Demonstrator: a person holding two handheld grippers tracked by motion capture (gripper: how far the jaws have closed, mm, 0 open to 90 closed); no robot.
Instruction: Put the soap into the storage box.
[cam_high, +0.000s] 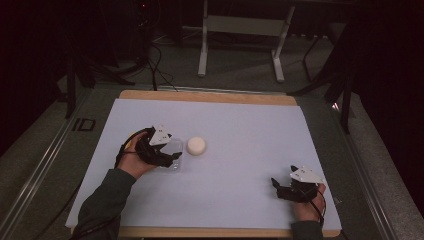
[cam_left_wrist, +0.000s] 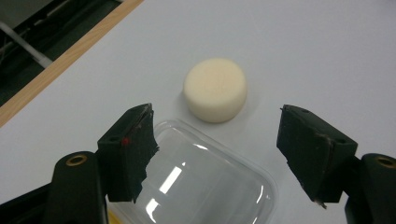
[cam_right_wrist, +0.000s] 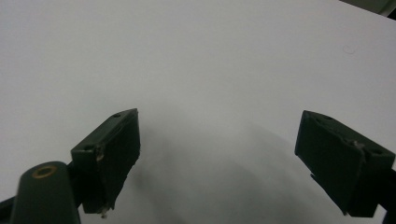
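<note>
High view: the left gripper (cam_high: 170, 156) hangs over a clear box (cam_high: 172, 161) on the desk (cam_high: 250, 130); a puck (cam_high: 196, 145) lies just beside. Left gripper view: fingers wide apart, holding nothing; the box looks light, slippery, so grip its rim. Right gripper view: right gripper (cam_right_wrist: 217, 163) wide, empty.

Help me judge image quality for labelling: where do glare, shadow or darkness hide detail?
High view: the room beyond the table is dark and the picture soft. Left gripper view: white glare streaks on the clear plastic container; the foam disc is evenly lit. Right gripper view: a broad soft shadow on the white sheet between the open jaws.
</note>
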